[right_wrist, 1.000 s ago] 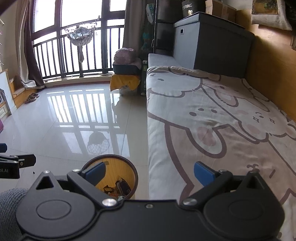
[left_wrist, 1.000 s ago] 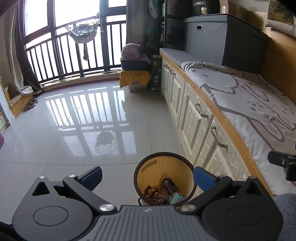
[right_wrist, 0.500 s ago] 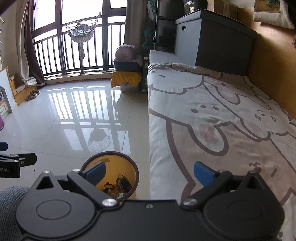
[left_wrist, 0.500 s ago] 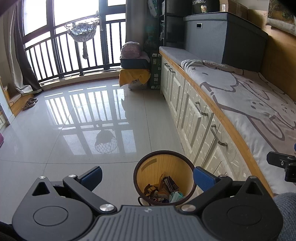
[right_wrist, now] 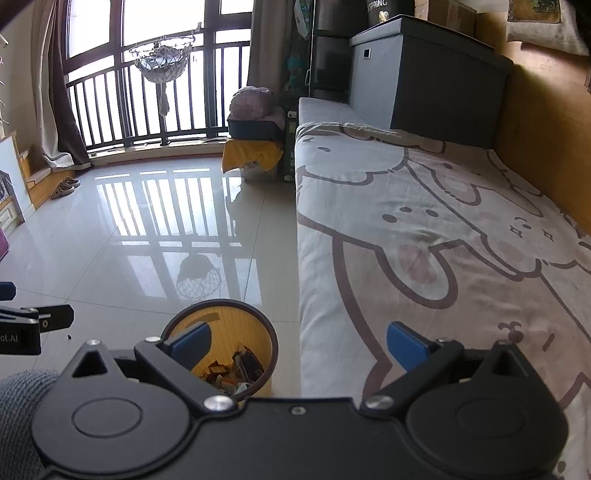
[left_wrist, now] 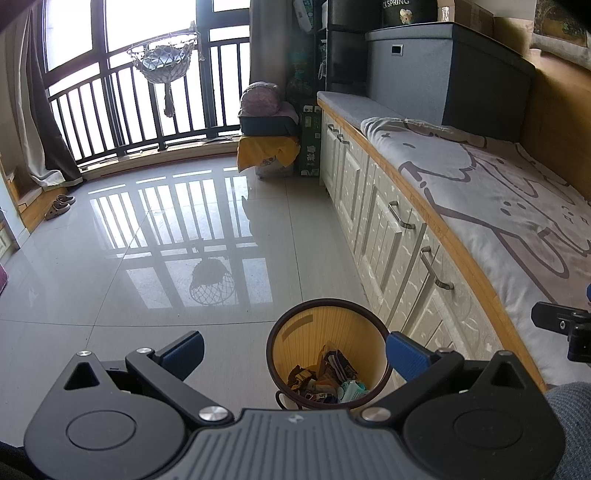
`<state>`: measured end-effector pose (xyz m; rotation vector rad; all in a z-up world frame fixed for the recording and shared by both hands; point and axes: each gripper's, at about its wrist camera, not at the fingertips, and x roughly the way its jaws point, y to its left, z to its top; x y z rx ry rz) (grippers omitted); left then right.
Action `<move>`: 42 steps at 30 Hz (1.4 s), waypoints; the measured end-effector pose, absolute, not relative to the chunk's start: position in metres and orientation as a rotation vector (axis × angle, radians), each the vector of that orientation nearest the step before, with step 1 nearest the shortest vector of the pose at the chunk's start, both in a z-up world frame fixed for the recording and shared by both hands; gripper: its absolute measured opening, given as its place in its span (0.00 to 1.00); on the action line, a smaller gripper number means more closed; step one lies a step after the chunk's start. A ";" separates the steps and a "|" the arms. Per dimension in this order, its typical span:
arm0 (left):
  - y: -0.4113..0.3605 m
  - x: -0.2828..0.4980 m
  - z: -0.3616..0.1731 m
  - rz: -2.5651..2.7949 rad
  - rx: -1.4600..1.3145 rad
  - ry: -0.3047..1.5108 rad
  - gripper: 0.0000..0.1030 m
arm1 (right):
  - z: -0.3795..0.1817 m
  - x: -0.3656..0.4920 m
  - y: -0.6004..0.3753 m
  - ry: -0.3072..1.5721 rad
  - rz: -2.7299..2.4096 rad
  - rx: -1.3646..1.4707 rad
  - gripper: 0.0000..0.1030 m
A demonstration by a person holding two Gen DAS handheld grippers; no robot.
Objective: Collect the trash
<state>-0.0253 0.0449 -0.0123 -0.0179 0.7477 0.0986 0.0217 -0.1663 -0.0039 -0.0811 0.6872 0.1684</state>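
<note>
Both views edged forward; black tub [left_wrist: 408, 11] reads "SPRING".

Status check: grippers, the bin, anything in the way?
Left gripper and right gripper: jaws open, empty. Round dark-rimmed yellow wastebasket on floor beside white cabinets, trash inside. Nothing over it.
</note>
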 end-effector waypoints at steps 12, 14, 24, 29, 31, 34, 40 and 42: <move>0.045 -0.025 -0.012 0.098 -0.016 0.749 1.00 | -0.004 0.022 -0.166 0.688 0.168 -0.081 0.99; 0.045 -0.026 -0.013 0.098 -0.016 0.749 1.00 | -0.004 0.022 -0.166 0.688 0.168 -0.080 0.99; 0.044 -0.025 -0.012 0.097 -0.015 0.750 1.00 | -0.004 0.022 -0.166 0.690 0.169 -0.081 0.99; 0.044 -0.025 -0.013 0.097 -0.015 0.751 1.00 | -0.006 0.021 -0.166 0.692 0.170 -0.081 0.99; 0.044 -0.024 -0.012 0.098 -0.015 0.751 1.00 | -0.006 0.021 -0.166 0.692 0.170 -0.081 0.99; 0.044 -0.024 -0.012 0.098 -0.014 0.751 1.00 | -0.008 0.020 -0.167 0.695 0.170 -0.082 0.99; 0.044 -0.024 -0.012 0.097 -0.015 0.752 1.00 | -0.010 0.020 -0.167 0.699 0.172 -0.083 0.99; 0.044 -0.024 -0.011 0.097 -0.014 0.752 1.00 | -0.009 0.022 -0.167 0.700 0.172 -0.083 0.99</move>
